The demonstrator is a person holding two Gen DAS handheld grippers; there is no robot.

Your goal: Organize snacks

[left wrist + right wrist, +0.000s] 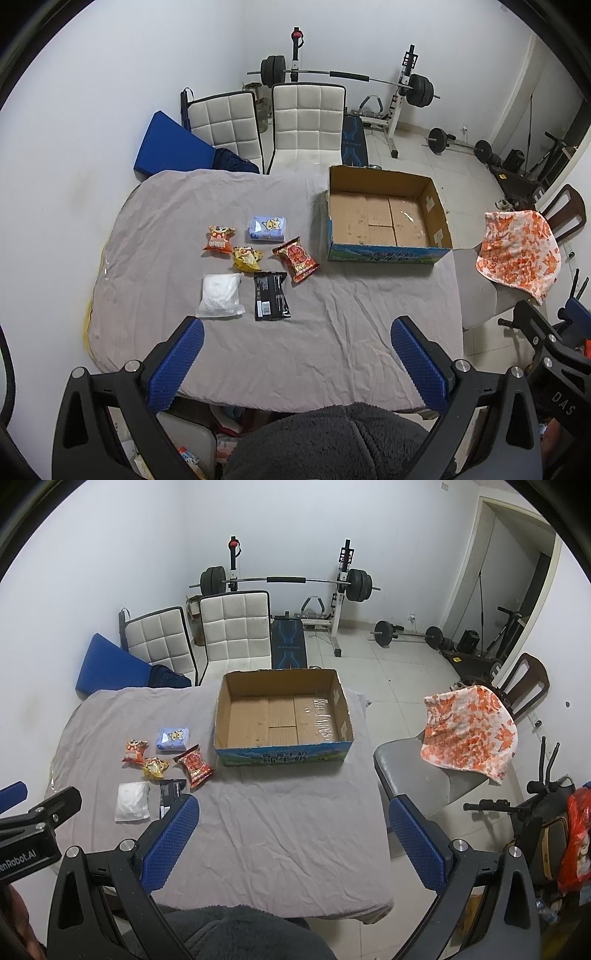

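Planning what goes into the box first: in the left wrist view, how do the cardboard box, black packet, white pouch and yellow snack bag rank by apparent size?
1. cardboard box, by far the largest.
2-3. white pouch and black packet: too alike to rank.
4. yellow snack bag, smallest.

Black packet, just beside the white pouch: lower half hidden behind a right tongs finger. Print on black packet too small to read. Worktop near edge covered by the person's grey fleece.
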